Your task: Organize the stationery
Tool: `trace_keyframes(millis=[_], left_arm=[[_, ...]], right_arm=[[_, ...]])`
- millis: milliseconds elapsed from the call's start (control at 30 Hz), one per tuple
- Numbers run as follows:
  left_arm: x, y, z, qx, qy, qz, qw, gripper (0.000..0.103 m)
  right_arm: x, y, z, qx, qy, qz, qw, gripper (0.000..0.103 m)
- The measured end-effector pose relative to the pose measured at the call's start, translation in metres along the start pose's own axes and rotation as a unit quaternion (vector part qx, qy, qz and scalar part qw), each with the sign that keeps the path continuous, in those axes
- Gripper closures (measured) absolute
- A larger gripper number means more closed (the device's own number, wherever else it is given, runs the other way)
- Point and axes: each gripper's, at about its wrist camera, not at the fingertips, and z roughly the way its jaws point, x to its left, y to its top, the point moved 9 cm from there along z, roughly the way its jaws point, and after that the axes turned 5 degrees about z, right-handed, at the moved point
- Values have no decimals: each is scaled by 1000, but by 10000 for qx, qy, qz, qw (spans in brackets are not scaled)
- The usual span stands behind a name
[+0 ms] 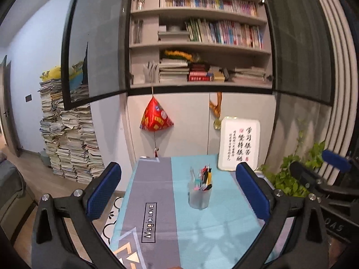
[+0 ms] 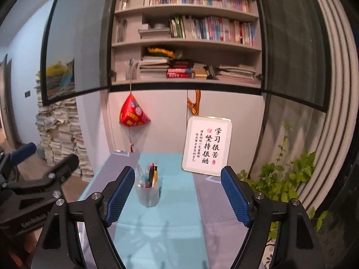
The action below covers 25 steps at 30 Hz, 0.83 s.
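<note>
Pens (image 1: 205,176) stand in the cup (image 1: 199,198) on the desk (image 1: 224,224); we hover, both jaws wide and empty, apparently finished or awaiting another item.

Right gripper (image 2: 178,195) gapes empty above pen cup (image 2: 147,194) on table (image 2: 177,224).

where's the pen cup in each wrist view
Left wrist: the pen cup stands right of centre on the teal cloth, between the open left gripper fingers.
Right wrist: the pen cup stands left of centre, beside the right gripper left finger.
Shared landmark: the white calligraphy board stands behind the cup, to its right.
</note>
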Motion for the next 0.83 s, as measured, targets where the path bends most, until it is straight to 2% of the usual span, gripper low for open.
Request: trace_keyframes(millis=[500, 833], left_arm=[[-7, 2, -34, -260, -39, 75, 9996, 1], [-10, -5, -27, -111, -54, 129, 9998, 1]], right_arm=[[-9, -5, -30, -152, -35, 110, 9998, 22], [-13, -11, -24, -7, -26, 176, 9998, 22]])
